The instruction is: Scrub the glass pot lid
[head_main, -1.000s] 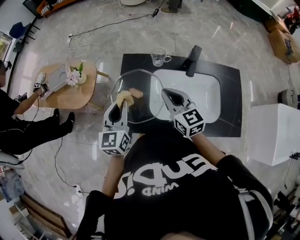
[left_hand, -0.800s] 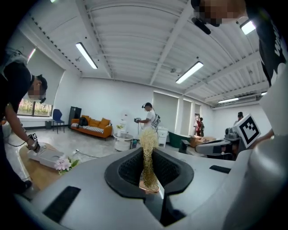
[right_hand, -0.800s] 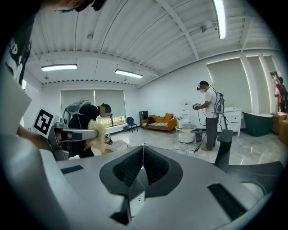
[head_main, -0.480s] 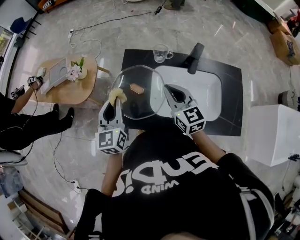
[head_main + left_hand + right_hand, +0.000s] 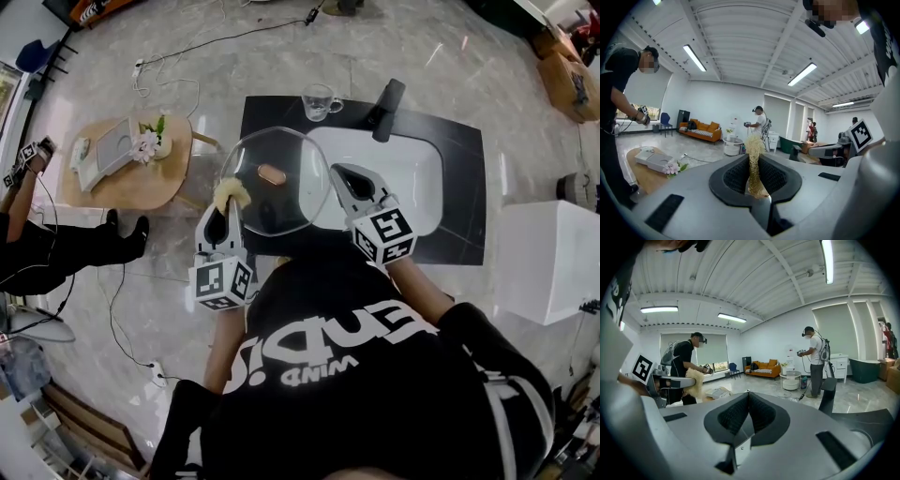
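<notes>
The round glass pot lid (image 5: 281, 202), with a tan knob (image 5: 272, 173) at its middle, hangs above the black counter and the sink. My right gripper (image 5: 336, 180) is shut on the lid's right rim; in the right gripper view the glass edge (image 5: 743, 429) runs between its jaws (image 5: 748, 397). My left gripper (image 5: 226, 212) is shut on a pale yellow fibrous scrubber (image 5: 232, 194), which lies against the lid's left rim. In the left gripper view the scrubber (image 5: 753, 161) stands up out of the jaws (image 5: 756, 174). The right gripper view shows the scrubber (image 5: 696, 380) at the left.
A white sink basin (image 5: 408, 178) is set in the black counter (image 5: 267, 120), with a dark faucet (image 5: 387, 97) and a glass cup (image 5: 319, 103) at its far edge. A small wooden table (image 5: 141, 178) stands left, a white box (image 5: 544, 267) right. People stand around the room.
My left gripper and the scrubber have slid a little to the left, from over the glass to the lid's left rim. The right gripper keeps its hold on the lid.
</notes>
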A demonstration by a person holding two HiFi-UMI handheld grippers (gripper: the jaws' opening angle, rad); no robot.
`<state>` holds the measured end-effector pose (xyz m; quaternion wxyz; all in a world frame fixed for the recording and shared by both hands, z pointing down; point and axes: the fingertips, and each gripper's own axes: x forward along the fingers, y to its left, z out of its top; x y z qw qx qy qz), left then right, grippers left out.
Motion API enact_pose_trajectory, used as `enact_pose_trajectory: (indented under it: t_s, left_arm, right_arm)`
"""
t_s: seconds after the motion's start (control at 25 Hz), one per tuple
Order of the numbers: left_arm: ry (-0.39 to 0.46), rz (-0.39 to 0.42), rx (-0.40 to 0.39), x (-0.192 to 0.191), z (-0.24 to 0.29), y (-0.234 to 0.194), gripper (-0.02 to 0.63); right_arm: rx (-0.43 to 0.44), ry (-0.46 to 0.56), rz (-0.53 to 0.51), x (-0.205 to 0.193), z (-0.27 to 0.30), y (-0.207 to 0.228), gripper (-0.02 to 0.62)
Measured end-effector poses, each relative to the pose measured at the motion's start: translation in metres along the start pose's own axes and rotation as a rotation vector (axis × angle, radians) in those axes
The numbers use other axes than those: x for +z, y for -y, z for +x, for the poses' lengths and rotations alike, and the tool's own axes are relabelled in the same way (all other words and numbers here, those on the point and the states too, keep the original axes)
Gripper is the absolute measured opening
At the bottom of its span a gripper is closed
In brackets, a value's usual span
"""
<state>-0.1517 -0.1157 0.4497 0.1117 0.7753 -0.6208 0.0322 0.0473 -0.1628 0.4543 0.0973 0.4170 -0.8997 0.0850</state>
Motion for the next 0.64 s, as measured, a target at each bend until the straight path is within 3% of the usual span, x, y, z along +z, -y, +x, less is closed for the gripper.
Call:
enact_pose_trajectory:
  t_s: [0.64]
  left_arm:
    - [-0.020,-0.018,0.009,-0.0055,0.0009,-0.0027,0.054]
  right_arm:
    - [-0.012,-0.004,0.007,-0.0018,-0.0013,0.0046,0.014]
